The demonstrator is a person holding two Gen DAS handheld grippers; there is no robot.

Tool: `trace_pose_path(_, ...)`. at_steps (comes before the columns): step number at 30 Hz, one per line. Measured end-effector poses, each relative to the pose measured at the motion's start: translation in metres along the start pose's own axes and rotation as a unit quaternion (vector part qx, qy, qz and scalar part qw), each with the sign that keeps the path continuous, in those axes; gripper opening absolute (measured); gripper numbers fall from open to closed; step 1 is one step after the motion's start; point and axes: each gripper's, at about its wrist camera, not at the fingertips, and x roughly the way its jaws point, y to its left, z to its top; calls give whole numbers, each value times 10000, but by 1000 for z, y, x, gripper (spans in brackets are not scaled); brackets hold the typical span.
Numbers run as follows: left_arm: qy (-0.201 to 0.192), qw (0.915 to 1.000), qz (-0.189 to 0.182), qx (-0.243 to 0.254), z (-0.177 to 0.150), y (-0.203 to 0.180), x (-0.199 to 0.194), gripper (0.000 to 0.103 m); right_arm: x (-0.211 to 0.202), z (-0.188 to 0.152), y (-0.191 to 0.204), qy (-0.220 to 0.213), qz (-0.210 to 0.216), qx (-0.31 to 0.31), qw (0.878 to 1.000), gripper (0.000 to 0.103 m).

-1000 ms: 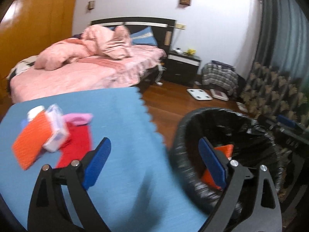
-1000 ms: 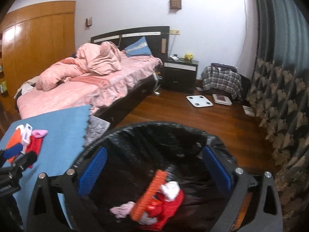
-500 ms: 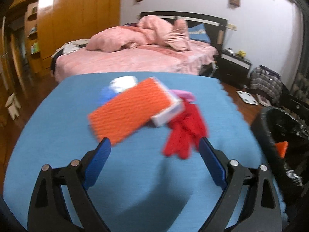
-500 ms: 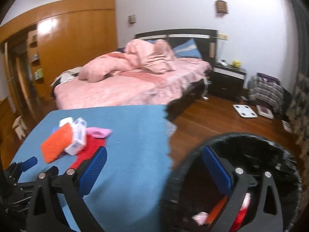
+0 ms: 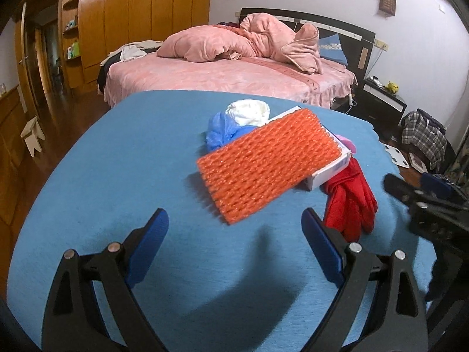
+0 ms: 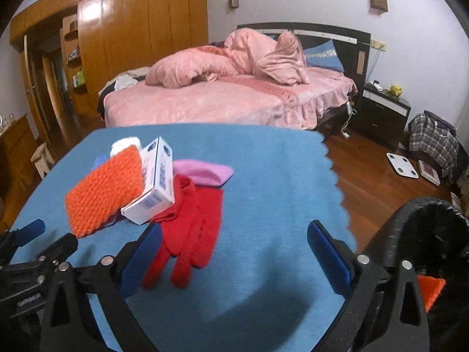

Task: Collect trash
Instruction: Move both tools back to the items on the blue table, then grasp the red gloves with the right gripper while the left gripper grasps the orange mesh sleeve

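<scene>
A pile of trash lies on the blue mat: an orange foam net, a white box, red gloves, a blue bag, a white wad and a pink piece. My left gripper is open and empty, just short of the orange net. My right gripper is open and empty, with the red gloves by its left finger. The orange net leans against the box. The black-lined bin stands at lower right with an orange scrap inside.
Beyond the mat's far edge stands a pink bed. A dark nightstand, a white scale and a plaid bag are on the wooden floor at right. Wooden wardrobes and a small stool are at left.
Both grippers swung left, away from the bin and over the blue mat. The left one came close to the orange net; the right one left the bin's opening and now faces the gloves.
</scene>
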Motion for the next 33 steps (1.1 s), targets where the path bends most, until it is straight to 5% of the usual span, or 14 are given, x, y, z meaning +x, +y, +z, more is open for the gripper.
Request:
trace_pose_path(23,57,9993,173,-314,-3,18,0,87,38,0,25,778,239,-142,9966,90)
trace_pose_path(26,65,9992,198,-352,-3,21,-1,87,45,-1,33,925,304,-269,9949,78)
trace_pose_path(31,45,9996,163,-214,-3,14,-1,84,41,-2,41,827,732,-487,9927,26)
trace_pose_path(33,13,9998,117,-185,-2,9,-1,83,38,-2,40,797,792,-437,9927,18)
